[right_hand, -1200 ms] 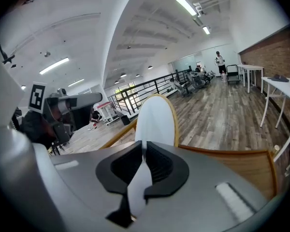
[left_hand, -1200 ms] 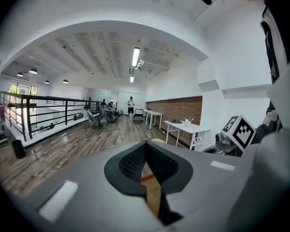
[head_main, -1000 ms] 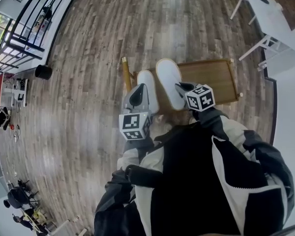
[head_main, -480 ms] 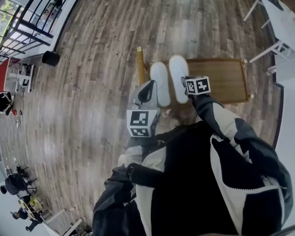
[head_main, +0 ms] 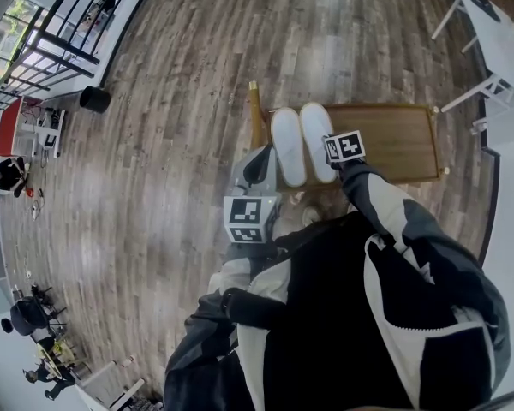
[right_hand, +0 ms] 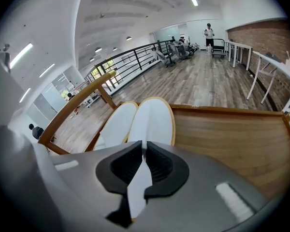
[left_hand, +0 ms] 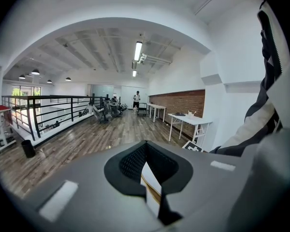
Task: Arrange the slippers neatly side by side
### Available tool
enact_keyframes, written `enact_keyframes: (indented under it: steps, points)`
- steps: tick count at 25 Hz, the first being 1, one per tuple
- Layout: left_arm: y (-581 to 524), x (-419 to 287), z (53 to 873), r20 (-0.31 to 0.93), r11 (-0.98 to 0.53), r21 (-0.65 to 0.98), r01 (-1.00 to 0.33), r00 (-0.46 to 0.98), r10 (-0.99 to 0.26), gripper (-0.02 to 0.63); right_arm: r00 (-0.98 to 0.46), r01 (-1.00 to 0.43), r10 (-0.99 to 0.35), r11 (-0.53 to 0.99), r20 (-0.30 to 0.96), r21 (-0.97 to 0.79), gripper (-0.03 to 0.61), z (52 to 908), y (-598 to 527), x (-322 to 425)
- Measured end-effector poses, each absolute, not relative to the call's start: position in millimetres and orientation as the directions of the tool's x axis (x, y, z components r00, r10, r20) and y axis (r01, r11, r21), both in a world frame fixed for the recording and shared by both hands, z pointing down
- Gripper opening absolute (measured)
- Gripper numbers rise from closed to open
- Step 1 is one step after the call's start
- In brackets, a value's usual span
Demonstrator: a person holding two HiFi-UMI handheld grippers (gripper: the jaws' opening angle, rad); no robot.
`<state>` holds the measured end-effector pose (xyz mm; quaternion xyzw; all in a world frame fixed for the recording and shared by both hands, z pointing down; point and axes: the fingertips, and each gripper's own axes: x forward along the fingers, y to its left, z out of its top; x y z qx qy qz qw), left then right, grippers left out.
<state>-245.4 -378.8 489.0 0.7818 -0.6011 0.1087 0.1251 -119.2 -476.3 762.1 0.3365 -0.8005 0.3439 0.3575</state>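
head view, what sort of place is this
Probably an open-plan office or lab on an upper level: a black railing edges the wood plank floor, with white tables along a brick wall.

Open-plan office or lab loft: wood-plank floor (head_main: 180,187), black railing (left_hand: 43,97), white work tables (left_hand: 188,121), brick wall (left_hand: 179,103), ceiling strip lights (left_hand: 138,50), distant person (left_hand: 137,99).

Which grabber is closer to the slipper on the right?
Right. The right gripper is clamped on the heel of the right slipper. The left gripper is farther off, beside the heel of the left slipper.
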Motion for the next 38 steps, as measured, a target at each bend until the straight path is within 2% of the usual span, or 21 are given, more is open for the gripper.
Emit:
enact_keyframes:
  steps: [7, 9, 11, 19, 25, 29, 33, 38]
  points:
    - [-376, -246, 493, 0.328, -0.248, 0.064, -0.967, 0.255, -0.91, 0.006, -0.481, -0.794, -0.29, 0.544, 0.828, -0.271, 0.035, 773, -474, -115]
    - [-376, -244, 492, 0.329, -0.25, 0.064, -0.966, 0.257, -0.909, 0.006, -0.502, -0.783, -0.278, 0.548, 0.819, -0.294, 0.066, 772, -474, -117]
    - [-376, -242, 491, 0.328, -0.253, 0.063, -0.965, 0.26, -0.908, 0.006, -0.534, -0.77, -0.265, 0.544, 0.803, -0.333, 0.134, 769, -474, -120]
    - [-384, -235, 490, 0.314, -0.28, 0.069, -0.958, 0.287, -0.905, 0.006, -0.567, -0.752, -0.286, 0.562, 0.772, -0.344, 0.16, 749, -473, -123]
    - [-410, -218, 481, 0.287, -0.317, 0.082, -0.945, 0.327, -0.901, 0.006, -0.642, -0.723, -0.369, 0.583, 0.672, -0.37, 0.081, 681, -490, -121]
    - [-431, -192, 463, 0.251, -0.354, 0.075, -0.932, 0.361, -0.898, 0.006, -0.687, -0.69, -0.488, 0.67, 0.538, -0.273, 0.006, 593, -502, -107]
    - [-449, -162, 443, 0.219, -0.397, 0.074, -0.915, 0.404, -0.888, 0.006, -0.729, -0.658, -0.559, 0.732, 0.396, -0.176, 0.002, 505, -495, -89]
    - [-470, -116, 424, 0.186, -0.442, 0.08, -0.894, 0.449, -0.874, 0.006, -0.734, -0.667, -0.624, 0.736, 0.27, -0.113, 0.002, 436, -486, -41]
